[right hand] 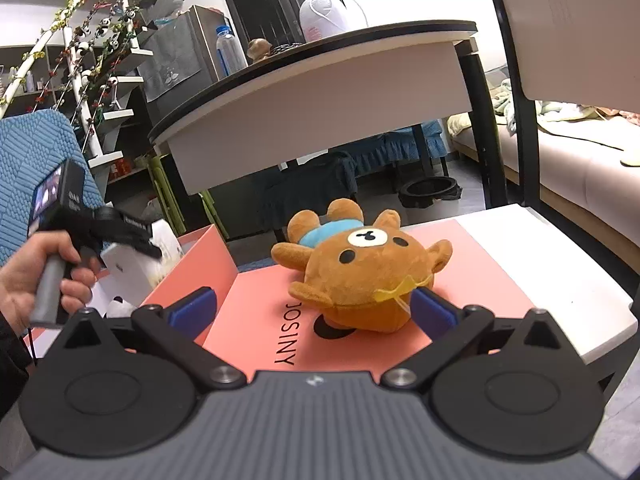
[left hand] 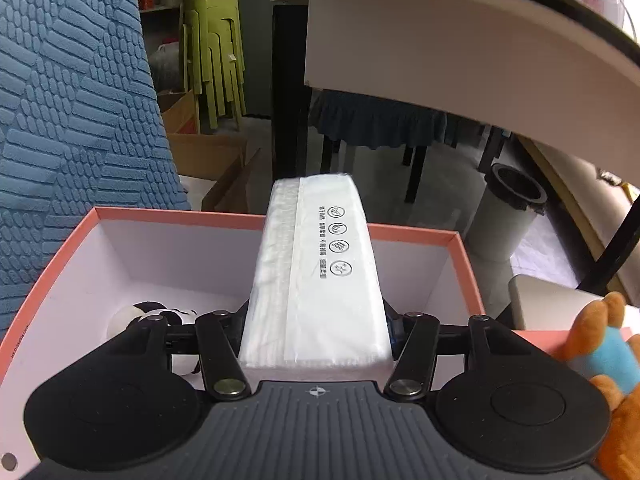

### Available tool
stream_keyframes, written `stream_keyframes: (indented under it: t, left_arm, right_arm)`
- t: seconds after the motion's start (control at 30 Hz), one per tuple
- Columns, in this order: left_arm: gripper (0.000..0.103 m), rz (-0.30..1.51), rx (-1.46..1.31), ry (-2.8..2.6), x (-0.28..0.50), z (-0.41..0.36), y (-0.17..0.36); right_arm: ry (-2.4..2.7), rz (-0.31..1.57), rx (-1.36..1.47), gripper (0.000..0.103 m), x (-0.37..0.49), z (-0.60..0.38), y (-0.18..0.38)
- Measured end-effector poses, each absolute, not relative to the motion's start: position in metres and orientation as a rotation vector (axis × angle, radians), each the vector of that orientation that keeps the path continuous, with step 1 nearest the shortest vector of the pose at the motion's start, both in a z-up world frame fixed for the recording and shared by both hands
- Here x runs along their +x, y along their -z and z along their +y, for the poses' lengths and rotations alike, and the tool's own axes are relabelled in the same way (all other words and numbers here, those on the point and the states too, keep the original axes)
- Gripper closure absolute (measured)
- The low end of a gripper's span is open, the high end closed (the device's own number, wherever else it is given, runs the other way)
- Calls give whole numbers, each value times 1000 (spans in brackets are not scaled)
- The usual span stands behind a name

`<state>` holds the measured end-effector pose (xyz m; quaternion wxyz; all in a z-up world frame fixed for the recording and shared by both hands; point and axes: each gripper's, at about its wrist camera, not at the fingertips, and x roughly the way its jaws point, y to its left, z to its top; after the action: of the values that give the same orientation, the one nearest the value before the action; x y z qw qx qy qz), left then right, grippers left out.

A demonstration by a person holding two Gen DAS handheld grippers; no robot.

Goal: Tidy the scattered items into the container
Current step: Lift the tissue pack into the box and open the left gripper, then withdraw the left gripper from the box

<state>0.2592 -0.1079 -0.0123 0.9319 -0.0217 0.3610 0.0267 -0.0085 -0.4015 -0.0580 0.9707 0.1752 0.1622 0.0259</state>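
My left gripper (left hand: 316, 320) is shut on a white tissue pack (left hand: 320, 272) and holds it over the open pink box (left hand: 416, 236). A black-and-white panda toy (left hand: 156, 314) lies inside the box at its left. In the right wrist view the same pack (right hand: 132, 262) hangs from the left gripper (right hand: 140, 240), held by a hand (right hand: 24, 276). A brown plush bear (right hand: 360, 264) in a blue shirt lies on the pink box lid (right hand: 272, 320). My right gripper (right hand: 312, 312) stands open, its blue pads (right hand: 432, 310) flanking the bear's head.
The box and lid rest on a white seat (right hand: 560, 280). A white table (right hand: 320, 92) stands behind, a blue textured cushion (left hand: 72, 100) to the left. A grey bin (left hand: 508, 216) stands on the floor, with a sofa (right hand: 580, 168) at the right.
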Motion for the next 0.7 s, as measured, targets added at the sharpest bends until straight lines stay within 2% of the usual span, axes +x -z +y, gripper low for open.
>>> stream_keyframes:
  t: [0.27, 0.43, 0.47, 0.53, 0.57, 0.6, 0.7]
  left_arm:
    - [43, 862, -85, -51, 273, -99, 38]
    - [39, 888, -100, -68, 280, -93, 44]
    - [38, 877, -95, -70, 278, -93, 43]
    - [25, 842, -72, -69, 273, -96, 38]
    - [12, 819, -61, -61, 268, -98, 34]
    - [8, 797, -49, -54, 263, -101, 31]
    - [8, 752, -40, -16, 244, -106, 22]
  right_arm:
    - [-58, 349, 361, 0, -1, -405, 62]
    - [-66, 333, 345, 0, -2, -405, 59]
    - [-64, 331, 340, 0, -2, -405, 59]
    - [-62, 331, 339, 0, -3, -406, 58]
    - [-61, 331, 341, 0, -4, -406, 58]
    - [-61, 330, 339, 0, -5, -407, 58]
    - [-59, 323, 329, 0, -8, -406, 56]
